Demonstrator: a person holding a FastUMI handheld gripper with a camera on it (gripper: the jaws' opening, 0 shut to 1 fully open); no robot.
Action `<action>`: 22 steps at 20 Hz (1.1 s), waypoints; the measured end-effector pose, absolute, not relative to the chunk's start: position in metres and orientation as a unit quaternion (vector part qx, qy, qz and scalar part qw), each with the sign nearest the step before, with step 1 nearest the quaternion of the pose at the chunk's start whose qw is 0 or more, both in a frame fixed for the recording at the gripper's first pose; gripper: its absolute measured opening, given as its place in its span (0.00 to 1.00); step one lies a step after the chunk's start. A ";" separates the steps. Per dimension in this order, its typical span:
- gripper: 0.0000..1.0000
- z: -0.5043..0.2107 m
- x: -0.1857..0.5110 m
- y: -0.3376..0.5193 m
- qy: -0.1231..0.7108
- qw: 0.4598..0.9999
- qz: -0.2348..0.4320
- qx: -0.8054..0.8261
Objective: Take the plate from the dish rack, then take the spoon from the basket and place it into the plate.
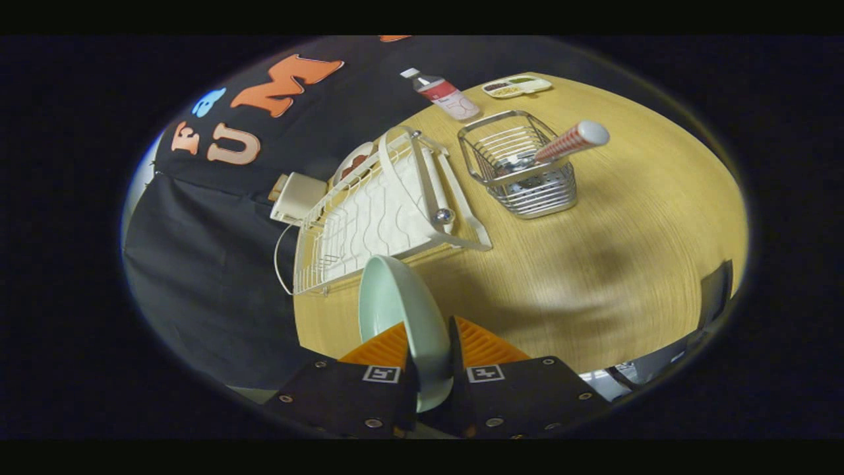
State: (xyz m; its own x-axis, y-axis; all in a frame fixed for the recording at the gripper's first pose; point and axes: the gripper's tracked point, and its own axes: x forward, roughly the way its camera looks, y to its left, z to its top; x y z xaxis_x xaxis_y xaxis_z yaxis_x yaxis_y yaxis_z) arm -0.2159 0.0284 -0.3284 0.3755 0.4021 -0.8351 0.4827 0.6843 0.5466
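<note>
My gripper [428,346] is shut on a pale green plate [395,307], which stands on edge between the two fingers, lifted above the wooden table [593,264]. Just beyond the plate lies the white wire dish rack [379,218] on its tray. To the right of the rack stands a wire basket [521,171]. A spoon [567,144] with a red-and-white striped handle leans out of the basket toward the right.
A plastic bottle [443,94] with a red label lies beyond the basket. A small divided tray [515,86] with food sits at the far table edge. A white box [297,196] with a cable rests left of the rack, and another dish [353,163] shows behind the rack.
</note>
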 end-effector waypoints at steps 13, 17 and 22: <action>0.50 -0.329 -0.191 -0.025 0.472 0.785 -0.098 0.389; 0.78 -0.316 -0.179 -0.054 0.427 0.836 -0.121 0.323; 0.86 -0.298 -0.169 -0.094 0.376 0.882 -0.170 0.228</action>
State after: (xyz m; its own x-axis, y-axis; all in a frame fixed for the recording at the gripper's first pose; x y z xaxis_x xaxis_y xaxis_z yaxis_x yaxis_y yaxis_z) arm -0.1687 -0.0937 -0.2981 0.6591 -0.1271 -0.7413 0.4708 0.8384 0.2748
